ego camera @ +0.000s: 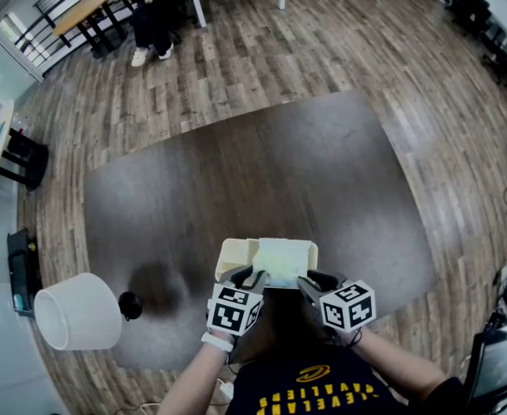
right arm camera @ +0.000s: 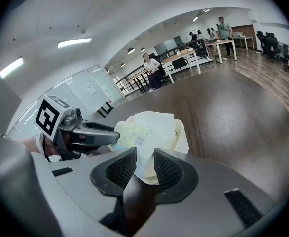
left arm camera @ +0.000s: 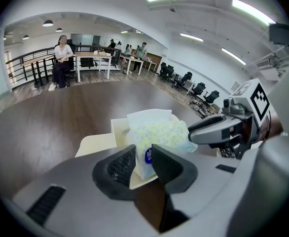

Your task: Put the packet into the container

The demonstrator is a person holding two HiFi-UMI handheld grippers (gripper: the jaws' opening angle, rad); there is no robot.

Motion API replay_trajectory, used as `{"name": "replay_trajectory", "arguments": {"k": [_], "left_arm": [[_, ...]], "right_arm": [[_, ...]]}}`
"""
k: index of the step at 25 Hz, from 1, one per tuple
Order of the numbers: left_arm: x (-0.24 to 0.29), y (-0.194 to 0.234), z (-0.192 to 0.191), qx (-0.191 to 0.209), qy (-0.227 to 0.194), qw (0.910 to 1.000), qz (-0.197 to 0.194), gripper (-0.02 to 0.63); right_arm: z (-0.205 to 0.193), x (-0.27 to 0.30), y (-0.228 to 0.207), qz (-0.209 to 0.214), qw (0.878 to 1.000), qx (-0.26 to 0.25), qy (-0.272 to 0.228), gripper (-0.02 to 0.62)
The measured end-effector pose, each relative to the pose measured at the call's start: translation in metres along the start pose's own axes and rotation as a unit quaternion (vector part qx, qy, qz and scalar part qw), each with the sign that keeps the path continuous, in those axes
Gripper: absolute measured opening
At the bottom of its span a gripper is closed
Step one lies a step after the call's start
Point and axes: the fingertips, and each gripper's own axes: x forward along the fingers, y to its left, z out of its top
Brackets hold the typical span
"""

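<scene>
1. The packet (ego camera: pixel 285 262) is held at both ends. The left claw (ego camera: pixel 248 278) is closed on its left edge and the right claw (ego camera: pixel 315 284) on its right edge, so its long axis runs from one claw straight across to the other.
2. In the left gripper view, the left claw (left arm camera: pixel 143 155) is seen pinched narrow on the packet's edge beside a round blue mark. In the right gripper view, the right claw (right arm camera: pixel 144 158) is clamped on the opposite edge in the same way.
3. The container (ego camera: pixel 230 256) stands on the tabletop (ego camera: pixel 323 171), just ahead of and below both claw tips. The packet is held over its open mouth; whether it touches the rim cannot be told.
4. Both claws are pitched forward and down from the near side with their tips converging, and neither is nearer the container than the other.
5. The coming move is judged to be a joint lowering straight down, followed by release.
</scene>
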Motion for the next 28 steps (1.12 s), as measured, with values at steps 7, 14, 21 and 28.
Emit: {"name": "replay_trajectory", "arguments": {"k": [7,14,21,28], "left_arm": [[0.005,0.002,-0.007,0.026,0.036,0.9987,0.022,0.087],[0.01,0.002,-0.011,0.049,0.066,0.9958,0.041,0.087],[0.016,-0.002,-0.012,0.067,0.076,0.9937,0.047,0.087],[0.011,0.006,-0.014,0.063,0.06,0.9946,0.057,0.087]], "right_arm": [[-0.001,0.0,-0.002,-0.009,1.0,-0.009,0.017,0.118],[0.001,0.004,-0.005,-0.033,0.999,-0.021,0.023,0.118],[0.007,0.006,-0.002,-0.025,0.999,-0.019,0.021,0.12],[0.01,0.006,0.007,-0.02,0.999,-0.045,0.005,0.12]]}}
